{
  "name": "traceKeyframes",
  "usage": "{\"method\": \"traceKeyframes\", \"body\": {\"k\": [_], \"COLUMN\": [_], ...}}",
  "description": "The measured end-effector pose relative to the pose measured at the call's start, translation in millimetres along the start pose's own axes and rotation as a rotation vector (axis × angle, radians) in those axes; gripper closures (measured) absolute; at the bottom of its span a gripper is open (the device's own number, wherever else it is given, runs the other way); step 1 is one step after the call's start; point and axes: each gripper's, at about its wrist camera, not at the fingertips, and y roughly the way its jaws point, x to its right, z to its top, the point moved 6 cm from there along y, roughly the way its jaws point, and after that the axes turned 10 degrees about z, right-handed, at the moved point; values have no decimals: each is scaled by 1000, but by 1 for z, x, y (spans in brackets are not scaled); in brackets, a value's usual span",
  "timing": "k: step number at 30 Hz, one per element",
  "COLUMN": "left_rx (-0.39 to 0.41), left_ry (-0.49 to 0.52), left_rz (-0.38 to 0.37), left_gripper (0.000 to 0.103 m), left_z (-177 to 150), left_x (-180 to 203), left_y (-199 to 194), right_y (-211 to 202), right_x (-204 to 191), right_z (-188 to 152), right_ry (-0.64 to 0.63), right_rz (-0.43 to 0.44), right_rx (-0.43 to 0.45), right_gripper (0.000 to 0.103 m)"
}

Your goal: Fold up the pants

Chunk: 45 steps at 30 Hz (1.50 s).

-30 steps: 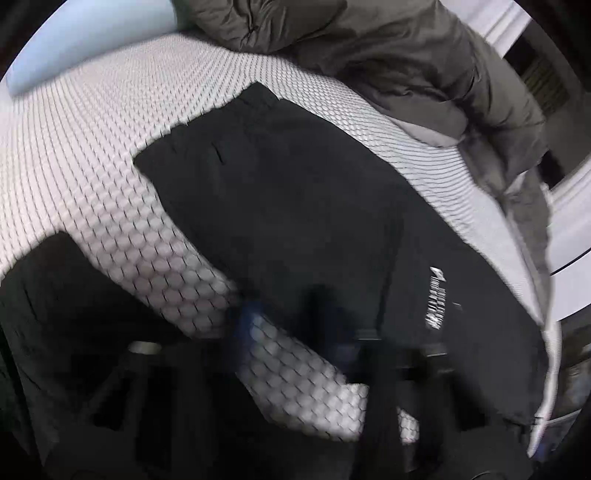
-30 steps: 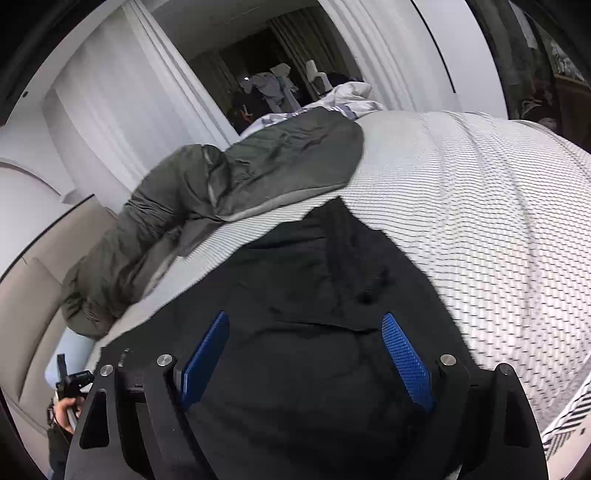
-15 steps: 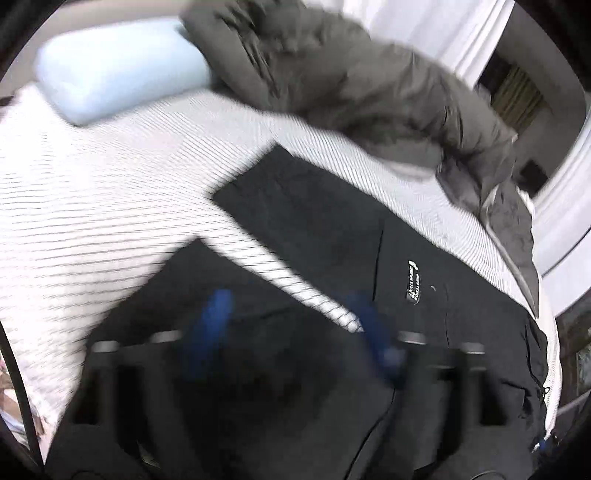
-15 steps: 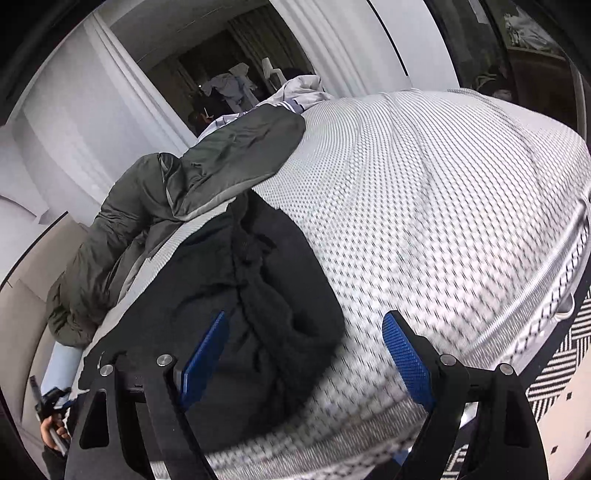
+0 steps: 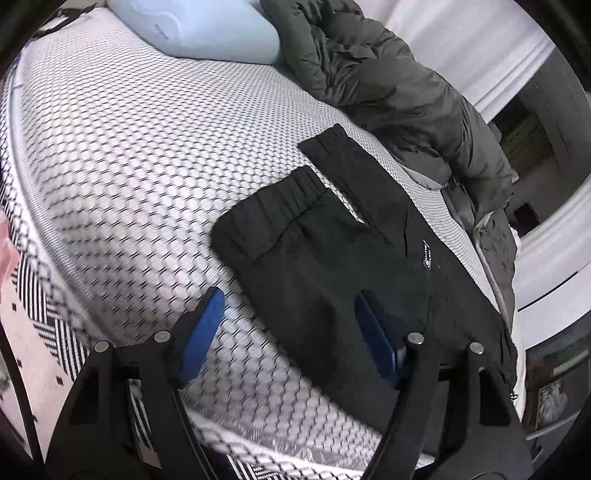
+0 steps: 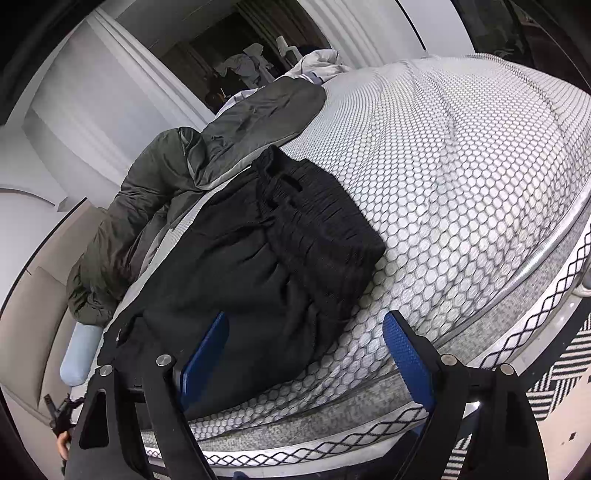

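Black pants (image 5: 332, 258) lie on a white honeycomb-patterned mattress (image 5: 129, 155), the two legs side by side with their cuffs toward the pillow. In the right wrist view the pants (image 6: 266, 266) show their ribbed waistband end, bunched near the mattress edge. My left gripper (image 5: 288, 325) is open and empty, above the mattress edge beside the pants. My right gripper (image 6: 306, 347) is open and empty, hovering over the waistband end at the mattress edge.
A dark olive jacket (image 5: 399, 85) lies along the far side of the mattress, also in the right wrist view (image 6: 177, 184). A light blue pillow (image 5: 199, 29) sits at the head. A black-and-white patterned floor (image 6: 554, 398) lies below the mattress edge.
Both grippers have pulled back from the pants toward the mattress edge. One pant leg now lies beside the other. The right gripper swung away and back over the waistband end.
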Motion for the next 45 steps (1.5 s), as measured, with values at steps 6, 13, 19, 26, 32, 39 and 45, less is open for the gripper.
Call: {"method": "traceKeyframes", "body": {"k": [6,13,19,26,32,39,45], "left_rx": [19,63,61,54,91,116,84], "left_ry": [-33,-91,-104,-90,-75,-53,-22], "left_rz": [18,-14,-9,-35,-65,-79,12], "left_gripper": [96,96,97,97,97,97,96], "left_z": [11,12,11,2,34,105,164], "left_x": [0,-25,-28,-37,-14,47,105], "left_y": [24,8,5,4,-13,-15,32], "right_y": [19,26,34,10,-8,11,98], "right_x": [-10,-16,2,10,-27,-80,-113], "right_z": [-7,-4,4,-6,31,112,188], "right_ry": [0,8,90,78,51,4,-40], "right_rz": [7,23,11,21,86,47,-65], "right_rx": [-37,-40,4,48,165,274,228], "right_gripper": [16,20,89,91,91,92,92]}}
